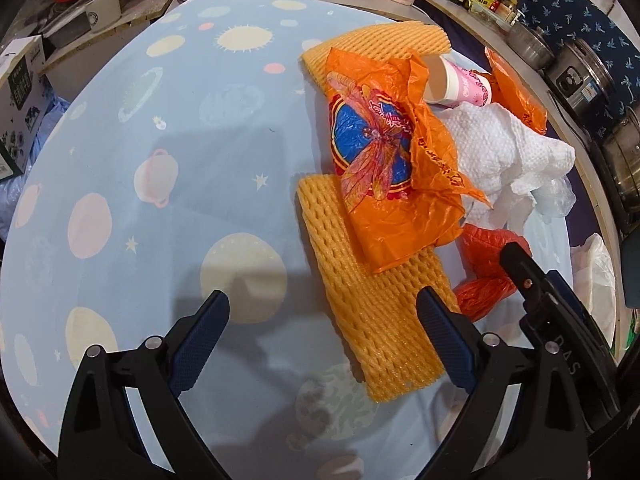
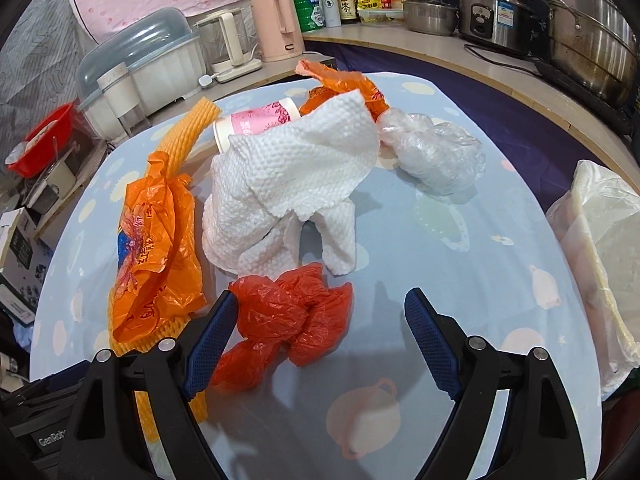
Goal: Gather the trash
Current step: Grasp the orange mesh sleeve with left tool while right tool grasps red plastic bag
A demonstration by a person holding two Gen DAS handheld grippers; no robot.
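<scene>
Right tongs [image 2: 316, 322] wide open around a crumpled red bag [image 2: 286, 320]; left tongs [image 1: 322, 320] open and empty.

The red bag lies on the worktop [image 2: 460, 248] just in front of the white paper towel [image 2: 288, 176], its left edge touching one tong finger. It looks light, soft and slippery, so I would pinch the thick knotted middle, not a loose flap. Left of the towel lie an orange printed bag [image 2: 156, 248] over yellow foam netting [image 2: 188, 128]; behind the towel, a pink paper cup [image 2: 256, 120]; to its right, clear plastic wrap [image 2: 436, 156]. The towel's hanging corner crowds the bag and could get caught.
</scene>
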